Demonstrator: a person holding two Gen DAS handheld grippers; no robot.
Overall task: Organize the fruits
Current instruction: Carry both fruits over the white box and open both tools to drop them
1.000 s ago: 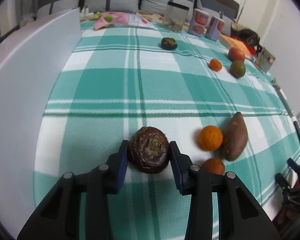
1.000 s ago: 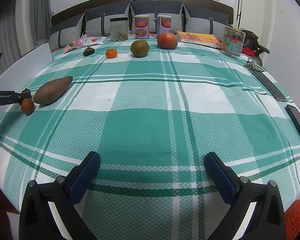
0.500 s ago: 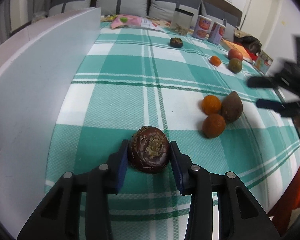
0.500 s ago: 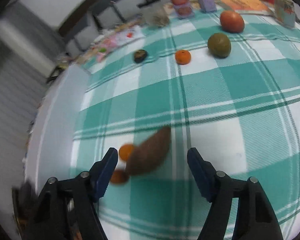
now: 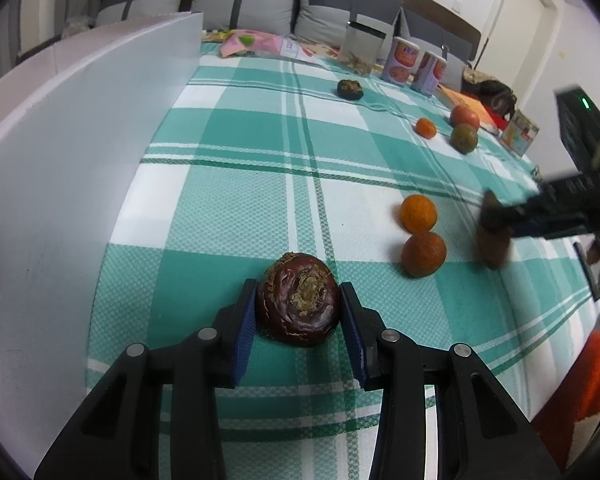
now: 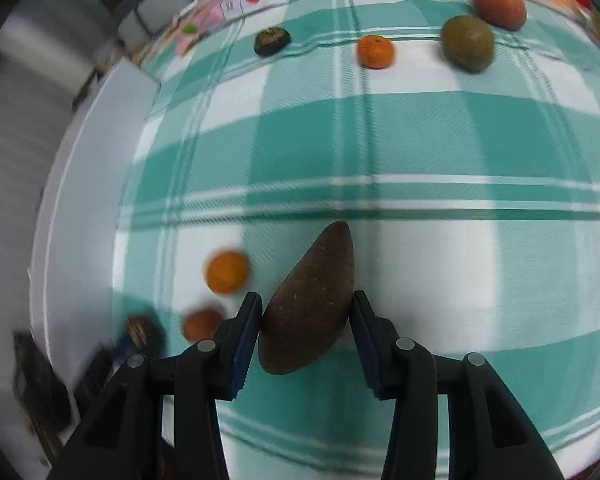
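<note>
Dark wrinkled round fruit (image 5: pixel 299 299) clamped in left gripper (image 5: pixel 299 312), low over green plaid cloth (image 5: pixel 240 152). Brown tapered sweet potato (image 6: pixel 310 300) enclosed by right gripper (image 6: pixel 306 334) (jaw contact unclear). Step judged: pickup; next, carrying toward far fruit row (image 6: pixel 466 42).

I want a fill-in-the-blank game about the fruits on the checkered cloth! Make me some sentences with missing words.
1. The left gripper is shut on a dark, wrinkly, ____-shaped fruit.
2. The right gripper has its fingers on either side of the long brown ____ potato.
3. Beside that potato lie ____ small oranges.
4. The cloth is checked in white and ____.

Missing words: round; sweet; two; green
</note>
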